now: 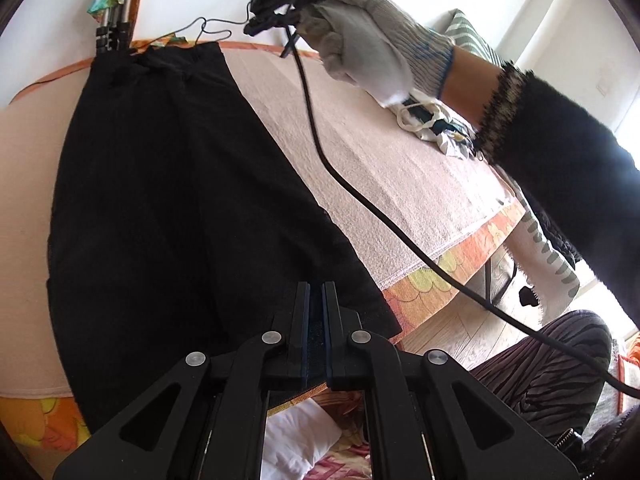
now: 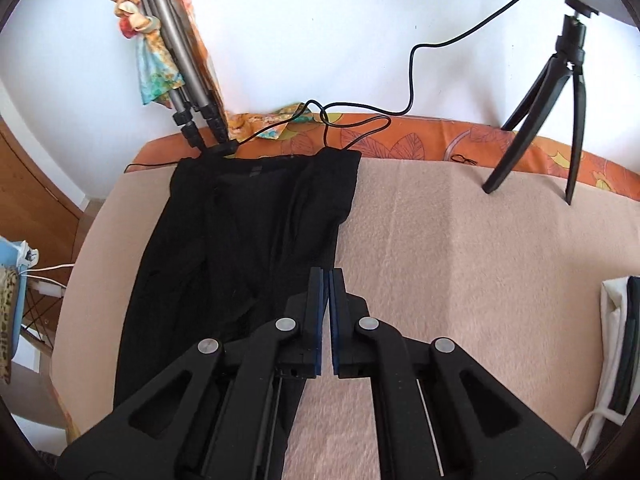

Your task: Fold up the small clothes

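Since the black garment point(image 2: 248, 248) looks soft and limp, the left gripper point(image 1: 317, 292) pinches its hem while the right gripper point(image 2: 329, 280) hovers closed, empty

A garment point(image 2: 248, 240) lies lengthwise on a towel point(image 2: 460, 260) spread over the table point(image 2: 420, 140), its waistband at the far edge beside a folded tripod point(image 2: 180, 80) leaning against the wall. To the right, well apart, a small tripod point(image 2: 560, 100) stands at the table's far edge. A cable point(image 2: 412, 76) trails behind the garment. Another cloth item point(image 2: 616, 340) lies at the towel's right edge.
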The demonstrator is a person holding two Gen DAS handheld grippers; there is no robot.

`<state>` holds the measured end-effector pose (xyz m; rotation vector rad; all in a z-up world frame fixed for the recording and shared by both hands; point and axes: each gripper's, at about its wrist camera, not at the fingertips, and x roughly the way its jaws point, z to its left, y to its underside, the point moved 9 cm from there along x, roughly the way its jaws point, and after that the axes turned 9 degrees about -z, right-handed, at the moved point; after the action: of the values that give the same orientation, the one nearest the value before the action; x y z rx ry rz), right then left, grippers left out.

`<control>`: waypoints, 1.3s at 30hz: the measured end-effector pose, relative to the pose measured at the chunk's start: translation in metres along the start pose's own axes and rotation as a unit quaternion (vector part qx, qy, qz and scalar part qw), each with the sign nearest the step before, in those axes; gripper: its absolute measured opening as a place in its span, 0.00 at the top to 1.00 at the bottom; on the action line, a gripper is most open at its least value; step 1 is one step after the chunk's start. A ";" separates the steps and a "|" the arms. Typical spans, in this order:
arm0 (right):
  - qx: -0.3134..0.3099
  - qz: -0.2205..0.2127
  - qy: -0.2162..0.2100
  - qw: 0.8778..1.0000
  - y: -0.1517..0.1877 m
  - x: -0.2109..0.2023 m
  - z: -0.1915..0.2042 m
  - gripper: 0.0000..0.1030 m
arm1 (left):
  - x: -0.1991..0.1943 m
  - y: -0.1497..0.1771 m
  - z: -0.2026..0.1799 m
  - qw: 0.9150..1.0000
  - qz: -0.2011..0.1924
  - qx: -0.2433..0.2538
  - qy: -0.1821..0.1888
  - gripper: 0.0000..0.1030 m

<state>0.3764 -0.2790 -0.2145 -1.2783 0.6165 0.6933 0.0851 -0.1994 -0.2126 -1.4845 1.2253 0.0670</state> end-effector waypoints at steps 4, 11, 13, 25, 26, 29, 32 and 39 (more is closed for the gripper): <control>-0.004 -0.012 0.000 1.000 0.015 -0.049 0.007 0.96 | -0.026 -0.008 0.009 1.000 -0.027 0.006 -0.008 0.92; 0.034 -0.017 -0.026 0.999 0.081 -0.130 0.008 0.87 | -0.063 -0.015 0.046 0.997 -0.049 -0.043 -0.034 0.63; 0.030 -0.004 -0.028 0.999 0.111 -0.149 0.012 0.68 | -0.078 -0.014 0.068 0.996 -0.048 -0.063 -0.045 0.63; 0.046 0.076 -0.091 0.992 0.259 -0.173 0.043 0.61 | -0.084 0.040 0.139 0.984 0.032 -0.171 -0.040 0.63; 0.041 0.080 -0.090 0.992 0.262 -0.171 0.044 0.61 | -0.083 0.043 0.136 0.984 0.034 -0.167 -0.044 0.63; 0.022 0.094 -0.083 0.992 0.274 -0.165 0.049 0.61 | -0.075 0.047 0.128 0.984 0.049 -0.164 -0.038 0.65; 0.007 0.106 -0.086 0.991 0.286 -0.163 0.055 0.61 | -0.070 0.052 0.120 0.986 0.052 -0.154 -0.040 0.66; -0.037 0.104 -0.074 0.991 0.296 -0.164 0.070 0.61 | -0.068 0.051 0.125 0.986 0.047 -0.152 -0.056 0.97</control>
<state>0.0472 -0.1871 -0.2674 -1.2286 0.6116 0.9820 0.0888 -0.0526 -0.2484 -1.6582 1.2325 0.4104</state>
